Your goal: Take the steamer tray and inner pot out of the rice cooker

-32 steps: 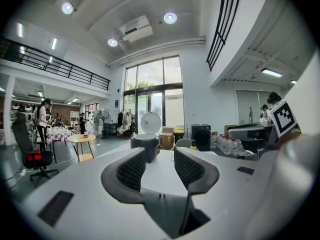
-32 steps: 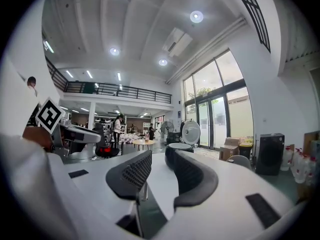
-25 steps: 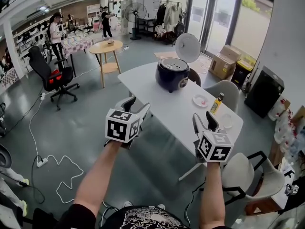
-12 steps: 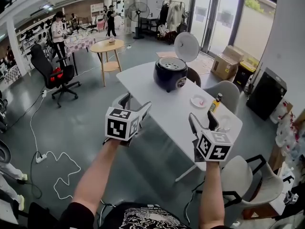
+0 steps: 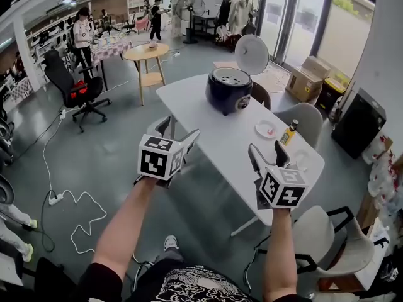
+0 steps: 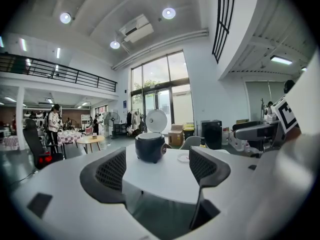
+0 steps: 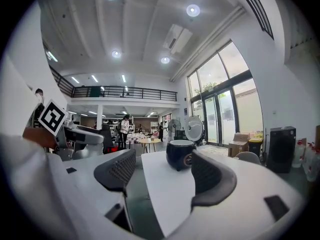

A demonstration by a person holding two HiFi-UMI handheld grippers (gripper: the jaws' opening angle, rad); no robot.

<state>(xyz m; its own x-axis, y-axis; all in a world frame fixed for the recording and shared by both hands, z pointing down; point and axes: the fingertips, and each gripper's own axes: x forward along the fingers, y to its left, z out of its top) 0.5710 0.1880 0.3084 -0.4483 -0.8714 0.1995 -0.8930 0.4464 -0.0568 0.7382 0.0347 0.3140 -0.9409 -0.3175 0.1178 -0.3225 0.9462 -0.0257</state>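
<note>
My left gripper (image 5: 178, 129) hangs over the floor just off the long left edge of the white table (image 5: 211, 131). Its jaws are spread wide and have just been opening. Nothing is between them: the left gripper view shows only tabletop and floor there.

The rice cooker (image 5: 228, 92) is well ahead of both grippers, toward the table's far end. It is dark blue and upright, with its lid (image 5: 250, 54) swung up and back. A pale perforated insert sits in its mouth, which I take to be the steamer tray (image 5: 229, 77). I can't make out the inner pot under it. In the left gripper view the cooker lines up in the gap between the jaws, far off and not touched.

My right gripper (image 5: 266, 151) is over the near right part of the table. It is released too, its jaws have just been opening, and it holds nothing. In its own view the cooker sits distant, close to the right jaw's inner edge.

Farther right on the table are a small plate (image 5: 266, 130) and a bottle (image 5: 288, 133) just beside it. A grey chair (image 5: 303, 119) stands behind them.
</note>
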